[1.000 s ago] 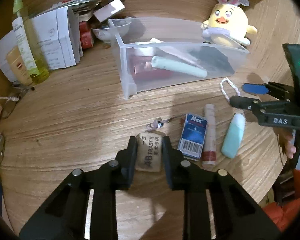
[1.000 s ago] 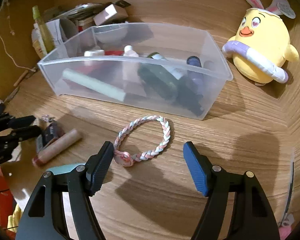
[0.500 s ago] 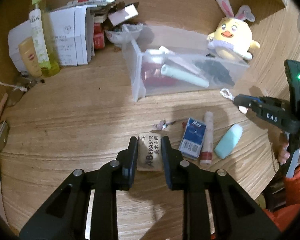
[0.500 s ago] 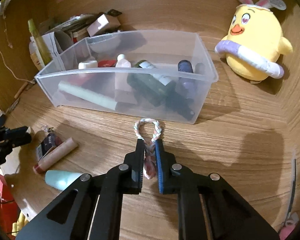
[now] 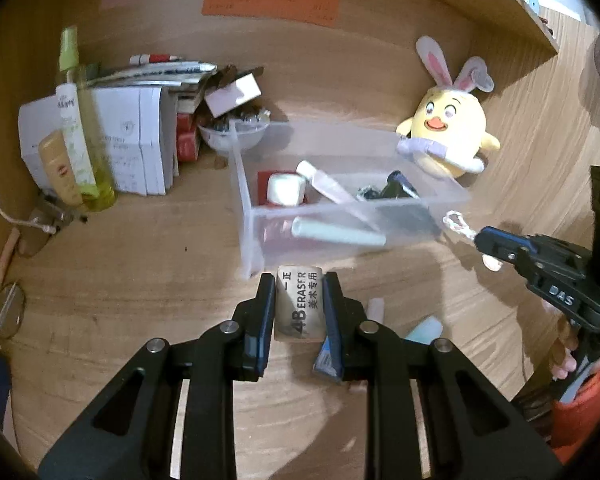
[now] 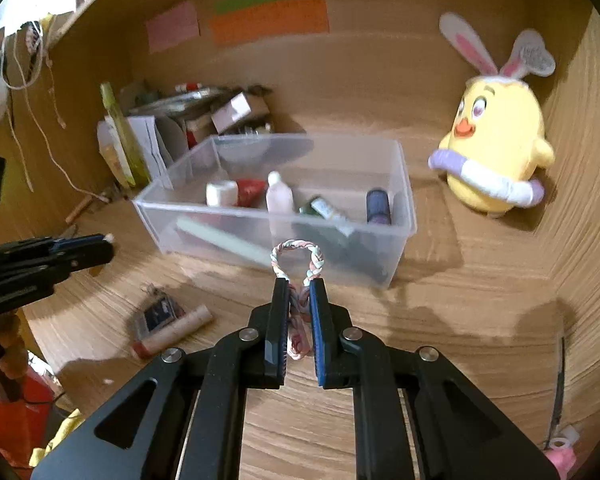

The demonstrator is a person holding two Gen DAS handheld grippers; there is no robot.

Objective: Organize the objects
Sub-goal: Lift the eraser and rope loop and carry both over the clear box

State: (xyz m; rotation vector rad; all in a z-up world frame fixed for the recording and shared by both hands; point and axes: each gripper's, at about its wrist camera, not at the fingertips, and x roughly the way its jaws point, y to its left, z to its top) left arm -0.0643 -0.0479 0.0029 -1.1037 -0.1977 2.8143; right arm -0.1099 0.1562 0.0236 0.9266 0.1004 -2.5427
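The left gripper point(image 5: 299, 300) is held above the tabletop with its two black fingers point(image 5: 265, 312) closed flat against the sides of an eraser point(image 5: 300, 306), which is carried between them. The right gripper point(image 6: 300, 304) is held likewise raised, its fingers point(image 6: 279, 312) pinched nearly together on a braided loop point(image 6: 296, 258) that juts forward past the tips. Part of the person's hand point(image 5: 565, 354) is seen wrapped around the right gripper's handle in the left wrist view.

One clear bin point(image 6: 404, 184), one plush chick point(image 6: 496, 140), one eraser point(image 5: 300, 304), one braided bracelet point(image 6: 298, 258), two grippers point(image 5: 298, 300) point(image 6: 300, 292), three wall notes point(image 6: 268, 20).
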